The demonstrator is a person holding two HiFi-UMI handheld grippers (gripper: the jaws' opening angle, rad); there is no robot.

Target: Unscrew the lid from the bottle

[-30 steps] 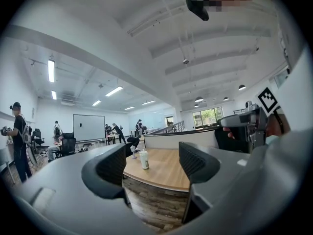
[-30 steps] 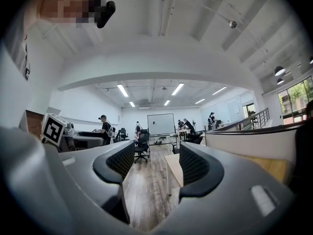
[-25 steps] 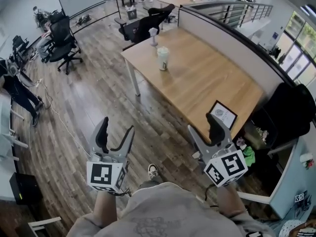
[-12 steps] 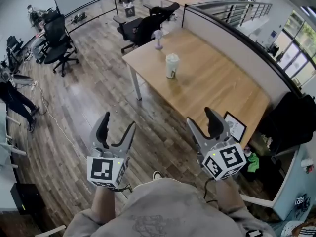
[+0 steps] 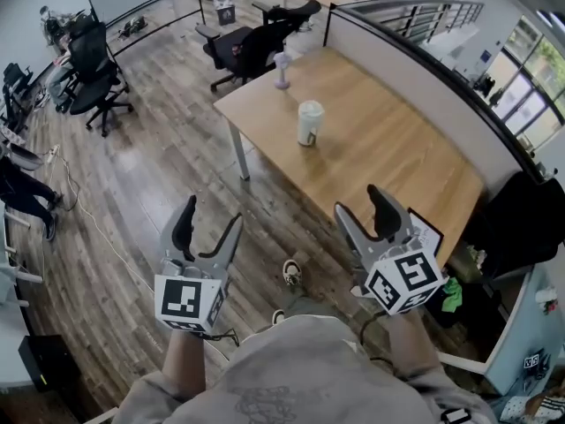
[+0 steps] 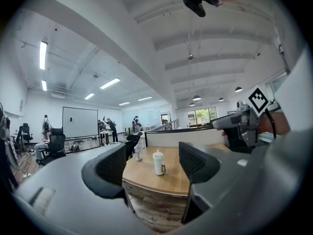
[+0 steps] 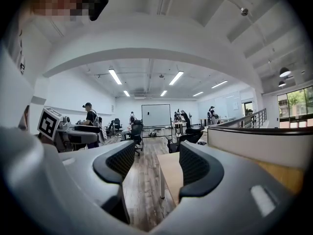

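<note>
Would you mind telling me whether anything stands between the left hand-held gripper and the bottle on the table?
Nothing visible does: the left hand-held gripper, open and empty, faces the bottle across bare floor and bare table top. The small purple object stands farther back, aside.

left hand-held gripper (image 5: pixel 207 237) level, jaws apart; right hand-held gripper (image 5: pixel 371 222) likewise, empty
</note>
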